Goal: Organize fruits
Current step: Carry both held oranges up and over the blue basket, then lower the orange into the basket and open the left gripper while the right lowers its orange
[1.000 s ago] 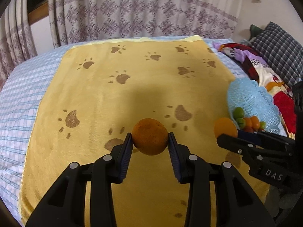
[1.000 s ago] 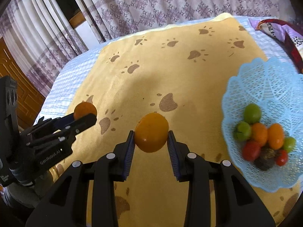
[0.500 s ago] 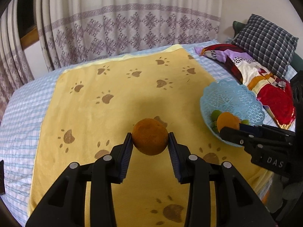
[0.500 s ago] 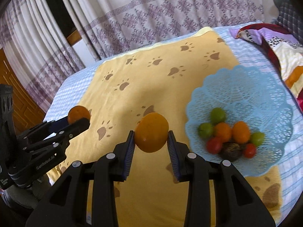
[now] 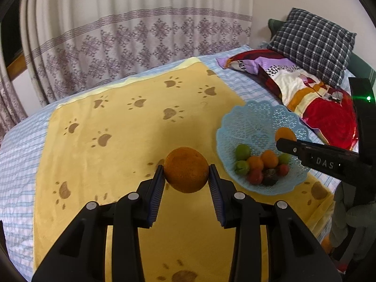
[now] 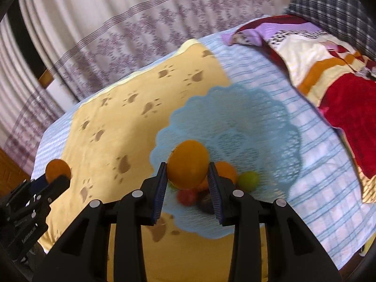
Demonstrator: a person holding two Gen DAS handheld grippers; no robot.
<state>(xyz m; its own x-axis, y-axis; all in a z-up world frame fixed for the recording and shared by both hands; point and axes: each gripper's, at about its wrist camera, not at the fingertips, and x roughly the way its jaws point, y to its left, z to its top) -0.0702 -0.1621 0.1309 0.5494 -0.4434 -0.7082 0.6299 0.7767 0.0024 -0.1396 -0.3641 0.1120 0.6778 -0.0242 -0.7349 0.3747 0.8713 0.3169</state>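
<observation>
The right gripper [image 6: 187, 183], clamping a smooth orange [image 6: 188, 163], is now hanging over the blue lace basket [image 6: 270, 127] at the blanket's right edge, having swung in from mid-blanket. The left gripper [image 5: 185, 183] is trailing, gripping a rough orange [image 5: 186, 169] above the yellow paw-print blanket [image 5: 117, 141]; release is likely next.

Rough orange [image 5: 186, 173] and smooth orange [image 6: 188, 167] are held aloft near the fruit-filled blue basket [image 5: 260, 119].

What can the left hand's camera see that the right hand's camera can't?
Only the left wrist view shows the small fruits in the blue basket sharply: green, orange and red ones and a dark one. Only the right wrist view shows the right gripper close up, shut on its smooth orange in front of the basket. Both show the yellow paw-print blanket, the left gripper shut on the rough orange, and the curtain.
</observation>
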